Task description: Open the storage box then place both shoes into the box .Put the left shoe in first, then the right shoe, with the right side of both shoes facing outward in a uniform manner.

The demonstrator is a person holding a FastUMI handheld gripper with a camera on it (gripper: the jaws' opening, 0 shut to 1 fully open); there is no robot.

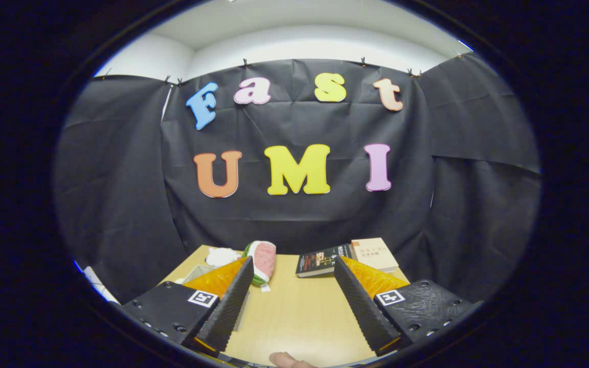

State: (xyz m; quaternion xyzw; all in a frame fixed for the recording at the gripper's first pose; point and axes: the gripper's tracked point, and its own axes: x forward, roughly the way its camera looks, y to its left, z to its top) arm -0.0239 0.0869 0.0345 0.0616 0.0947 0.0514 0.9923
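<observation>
The hand-held gripper [293, 301] hangs over the desk [299, 317], its fingers spread wide with bare desk between them. Beyond the left finger lies a shoe [263, 259], a white thing [221, 256] just left of it. Beyond the right finger lie two books [348, 257] side by side, touching, near the desk's far edge.

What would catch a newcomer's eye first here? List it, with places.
The open gripper dominates: its two ridged black fingers spread wide above a light wooden table, nothing between them. Beyond the fingers, a pink and green shoe lies at the table's far side, with a dark book and a pale book side by side next to it.
</observation>
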